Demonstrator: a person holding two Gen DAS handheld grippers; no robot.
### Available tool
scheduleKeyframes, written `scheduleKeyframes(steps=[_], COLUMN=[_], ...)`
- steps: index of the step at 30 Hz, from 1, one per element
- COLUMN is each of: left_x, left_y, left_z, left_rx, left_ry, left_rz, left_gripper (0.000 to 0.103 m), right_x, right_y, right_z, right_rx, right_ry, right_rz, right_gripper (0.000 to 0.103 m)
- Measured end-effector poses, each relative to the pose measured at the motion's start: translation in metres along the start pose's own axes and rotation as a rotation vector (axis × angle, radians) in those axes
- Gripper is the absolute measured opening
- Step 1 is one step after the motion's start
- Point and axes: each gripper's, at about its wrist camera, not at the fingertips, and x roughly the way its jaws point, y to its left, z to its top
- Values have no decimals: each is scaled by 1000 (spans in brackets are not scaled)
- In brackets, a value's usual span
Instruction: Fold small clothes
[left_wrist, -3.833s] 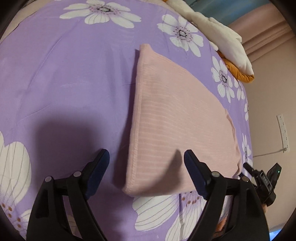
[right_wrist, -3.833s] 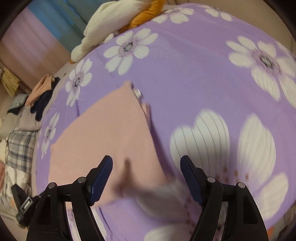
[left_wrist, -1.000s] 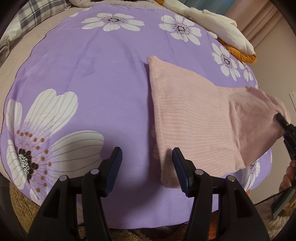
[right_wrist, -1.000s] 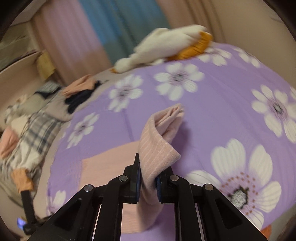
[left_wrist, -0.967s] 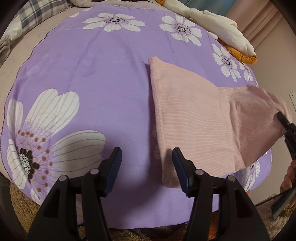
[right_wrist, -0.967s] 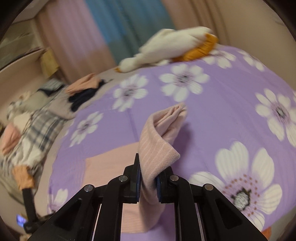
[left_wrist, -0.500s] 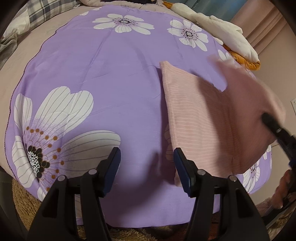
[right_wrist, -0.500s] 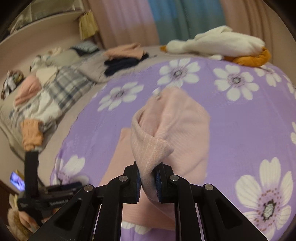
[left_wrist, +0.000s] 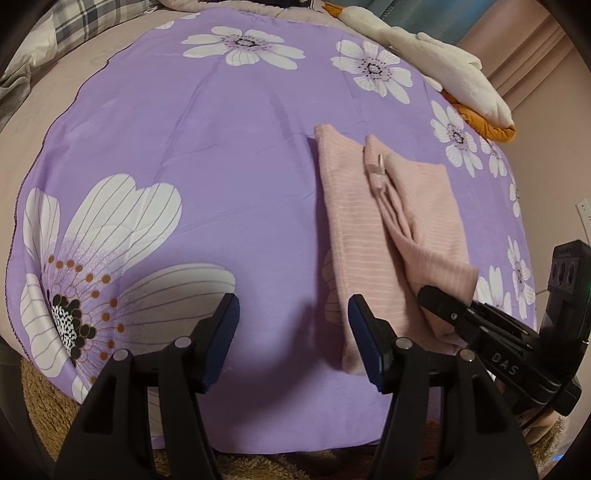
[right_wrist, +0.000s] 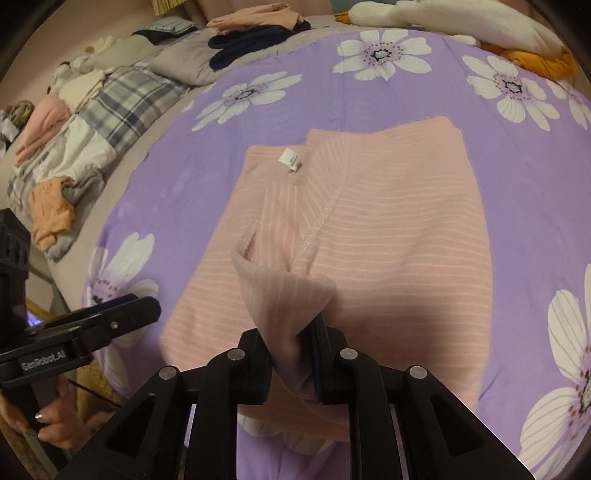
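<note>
The bed is carrying a purple bedspread printed with big white flowers, and other laundry is lying in heaps along its far edge: a plaid cloth, dark and peach garments, and a white and orange bundle.

On the bedspread, toward the right in the left wrist view, the pink garment is now lying doubled over itself. A second ago its right side was being held up in the air in a loose roll; half a second ago it was swinging across as a blur. Now that flap is resting on the lower layer, with a white label showing near the far edge, so this fold looks essentially laid. The flap is still puckered near the front corner and its edges are not lining up squarely, so some smoothing will probably be needed.

The right tool is sitting low at the near corner with the pink cloth still bunched between its pads, but its jaws are opening, so the grip is loosening rather than pressing as tightly as it was a second ago.

The left tool is hovering above the bedspread just beside the garment's near left edge, jaws standing apart with nothing between them. It is sitting much as it did a second ago. A person's hand is showing under it in the right wrist view.
</note>
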Motion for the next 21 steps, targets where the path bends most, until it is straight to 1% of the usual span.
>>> scheduleKeyframes(steps=[1,3,4,5,6,8,9,10,13,14,17,20,21], left_x=[-3,-9,-12,-16,-17,-16,-13,-9,12,24,53,75,79], left_y=[-1,-5,-7,-11,-15,-25,-30,-36,-55,-64,-79,-87,-89], left_z=[3,8,12,17,21,30,34,38,46,50,54,60,61], left_rx=[1,9,13,17,21,45,57,67,104,121,150,137,133], left_ry=[-8,-24,-31,-40,-45,-43,-37,-27,30,63,138,187,192], left_rz=[-11,-36,-53,-87,-113,-179,-203,-219,-260,-275,-289,-280,-294], left_gripper=[61,62,63,67,71,72,72,72,72,72,72,70,69], right_x=[-3,-14,-22,-33,-38,-53,-59,-63,-70,-69,-66,-64,-64], right_y=[-2,-5,-6,-6,-7,-12,-15,-18,-31,-36,-53,-61,-63], right_z=[0,-1,-3,-5,-7,-9,-11,-11,-16,-17,-26,-33,-35], right_rx=[13,29,31,33,36,49,59,67,109,126,188,221,228], right_ry=[1,-5,-18,-43,-59,-93,-108,-121,-143,-141,-119,-102,-98], right_rz=[20,70,87,99,106,112,100,74,-64,-83,-105,-115,-122], right_gripper=[24,41,46,52,54,55,56,56,57,57,57,57,57])
